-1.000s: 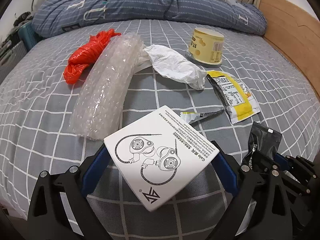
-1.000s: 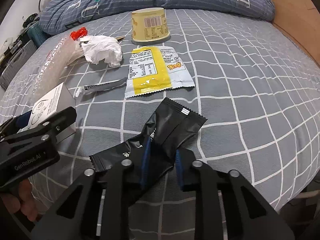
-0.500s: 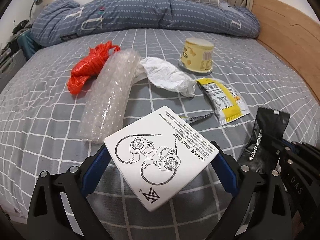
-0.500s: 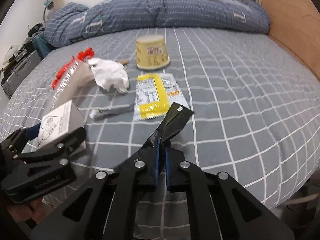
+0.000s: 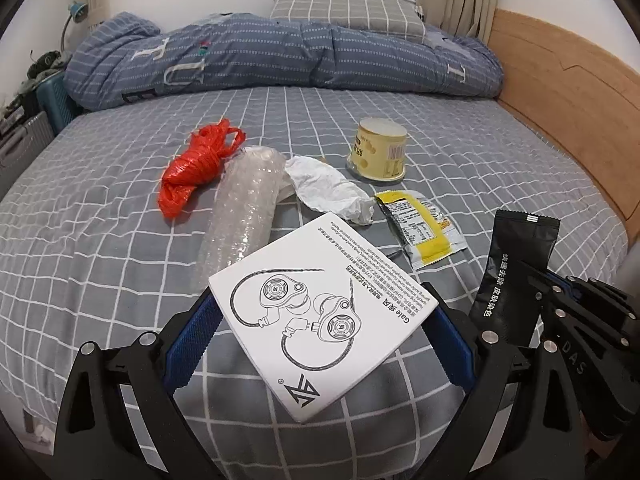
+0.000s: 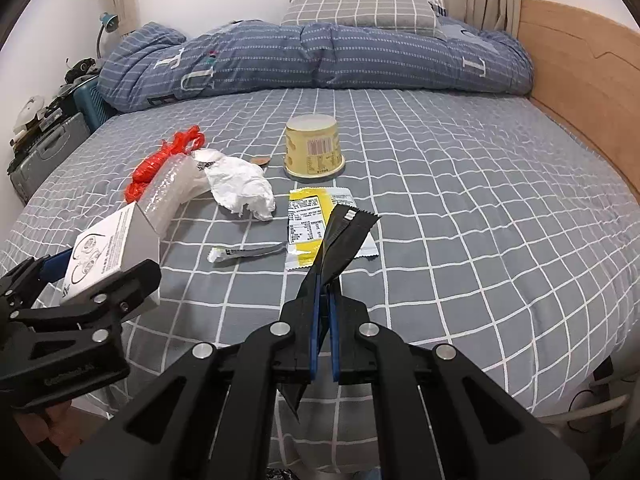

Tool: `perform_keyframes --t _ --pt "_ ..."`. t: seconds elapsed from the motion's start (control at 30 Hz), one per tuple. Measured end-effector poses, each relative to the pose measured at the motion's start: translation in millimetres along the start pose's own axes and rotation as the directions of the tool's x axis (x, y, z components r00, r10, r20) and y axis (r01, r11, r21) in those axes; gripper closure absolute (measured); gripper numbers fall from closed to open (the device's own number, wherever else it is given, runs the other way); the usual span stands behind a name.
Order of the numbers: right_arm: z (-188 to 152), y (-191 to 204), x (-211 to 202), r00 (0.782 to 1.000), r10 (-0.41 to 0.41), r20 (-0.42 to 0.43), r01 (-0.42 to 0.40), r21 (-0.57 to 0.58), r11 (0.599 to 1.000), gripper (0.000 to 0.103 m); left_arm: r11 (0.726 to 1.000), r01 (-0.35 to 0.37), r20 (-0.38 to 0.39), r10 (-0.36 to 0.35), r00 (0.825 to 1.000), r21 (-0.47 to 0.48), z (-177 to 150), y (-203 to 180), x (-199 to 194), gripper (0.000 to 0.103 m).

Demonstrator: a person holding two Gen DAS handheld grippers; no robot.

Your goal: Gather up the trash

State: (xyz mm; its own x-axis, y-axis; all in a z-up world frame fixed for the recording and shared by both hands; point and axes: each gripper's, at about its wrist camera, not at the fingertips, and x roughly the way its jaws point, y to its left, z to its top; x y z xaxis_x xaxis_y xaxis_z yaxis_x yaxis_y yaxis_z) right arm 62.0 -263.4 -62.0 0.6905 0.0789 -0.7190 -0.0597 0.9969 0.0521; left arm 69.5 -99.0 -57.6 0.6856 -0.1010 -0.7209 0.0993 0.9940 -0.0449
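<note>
Both hands are full above the bed [image 6: 480,208]: left gripper [image 5: 320,344] fingers clamped on the white earphone box [image 5: 320,312], right gripper [image 6: 324,320] fingers pinching the black sachet [image 6: 340,240]. That thin film could slip; 6 pieces of litter wait below.

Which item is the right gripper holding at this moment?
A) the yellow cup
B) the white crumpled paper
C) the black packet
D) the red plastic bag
C: in the right wrist view the right gripper is pinched shut on the black packet, lifted above the bed, while the yellow cup, red plastic bag and crumpled paper lie on the bed.
</note>
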Motion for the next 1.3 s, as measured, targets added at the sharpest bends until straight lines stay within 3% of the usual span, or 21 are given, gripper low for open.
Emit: perform_keyframes --t 0.6,1.3 --pt "-16.9 18.8 -56.7 0.997 -0.027 0.070 0.029 -0.023 0.999 0.099 1.000 -0.019 0.039 0.019 0.999 -0.002 -20.2 22.8 -58.2 0.009" --pt "-44.7 52.1 -100.6 0.997 0.004 0.079 -0.001 -0.037 0.999 0.099 0.998 -0.056 0.052 0.058 0.997 -0.038 -58.0 47.0 -112.4 0.009"
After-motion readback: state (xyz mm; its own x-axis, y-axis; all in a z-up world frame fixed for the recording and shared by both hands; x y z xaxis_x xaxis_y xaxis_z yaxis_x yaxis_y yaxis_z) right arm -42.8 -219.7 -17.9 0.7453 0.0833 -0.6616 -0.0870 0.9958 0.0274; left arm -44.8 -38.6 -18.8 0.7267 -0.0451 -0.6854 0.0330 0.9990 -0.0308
